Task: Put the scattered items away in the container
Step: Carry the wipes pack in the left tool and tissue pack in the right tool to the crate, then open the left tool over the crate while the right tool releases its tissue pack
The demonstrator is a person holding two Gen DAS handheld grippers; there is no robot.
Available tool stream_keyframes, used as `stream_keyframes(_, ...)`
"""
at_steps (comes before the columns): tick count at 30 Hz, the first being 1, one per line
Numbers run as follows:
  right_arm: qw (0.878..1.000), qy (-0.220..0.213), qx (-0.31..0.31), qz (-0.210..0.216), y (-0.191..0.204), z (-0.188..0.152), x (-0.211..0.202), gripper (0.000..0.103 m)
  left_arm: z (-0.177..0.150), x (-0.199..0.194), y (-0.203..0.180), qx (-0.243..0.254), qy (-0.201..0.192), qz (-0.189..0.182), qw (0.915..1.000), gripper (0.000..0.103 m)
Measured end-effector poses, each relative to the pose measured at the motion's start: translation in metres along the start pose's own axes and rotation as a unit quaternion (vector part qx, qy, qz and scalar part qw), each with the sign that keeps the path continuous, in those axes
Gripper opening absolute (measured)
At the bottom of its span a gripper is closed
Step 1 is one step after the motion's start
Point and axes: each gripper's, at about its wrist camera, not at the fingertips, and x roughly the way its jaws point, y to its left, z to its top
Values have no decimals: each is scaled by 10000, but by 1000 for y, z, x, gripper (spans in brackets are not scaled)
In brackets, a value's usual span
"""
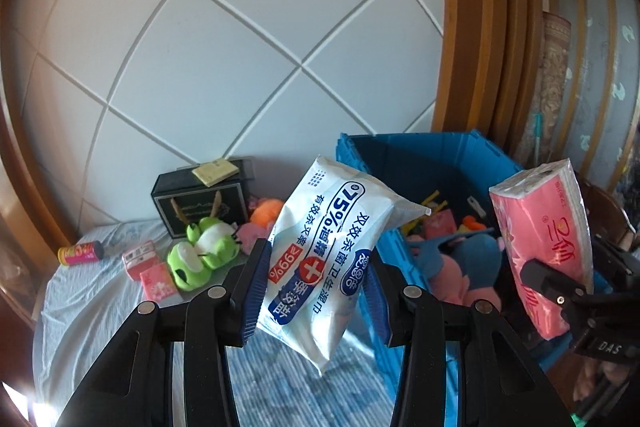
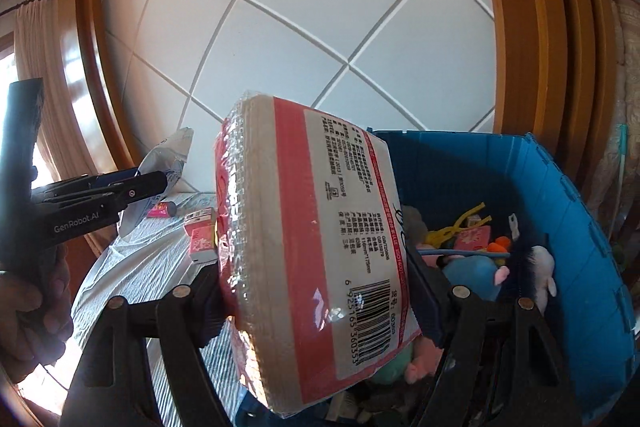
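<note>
My left gripper [image 1: 316, 287] is shut on a white and blue wet-wipes pack [image 1: 328, 251], held in the air just left of the blue crate [image 1: 420, 155]. My right gripper [image 2: 316, 291] is shut on a pink tissue pack [image 2: 316, 251], held above the crate's [image 2: 576, 227] near left edge; the pack also shows in the left wrist view [image 1: 544, 239]. The crate holds several plush toys [image 1: 464, 267] and small items. A green frog plush [image 1: 202, 251], pink boxes [image 1: 148, 267] and a pink can [image 1: 80, 254] lie on the sheet.
A black box [image 1: 200, 203] with a yellow notepad [image 1: 215, 171] stands at the back against the padded white wall [image 1: 224, 47]. An orange plush [image 1: 266, 209] lies beside it. Wooden frames [image 1: 472, 27] rise behind the crate. The left gripper shows in the right wrist view [image 2: 144, 187].
</note>
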Motion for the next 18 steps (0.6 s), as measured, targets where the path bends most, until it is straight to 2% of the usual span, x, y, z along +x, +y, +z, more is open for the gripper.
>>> stream_keyframes(8,9982,147,271,-517,-94,22,1,74,27,22,-81,310,3,-564,9979,43)
stream_keyframes(12,9973,252,334,-595,-131,38,12,74,47,40,-109,418,71,-767,9962,43)
stream_keyframes(18,9955,461,241,-792,-172,59,45,74,85,77,-140,540,87,-792,9954,43)
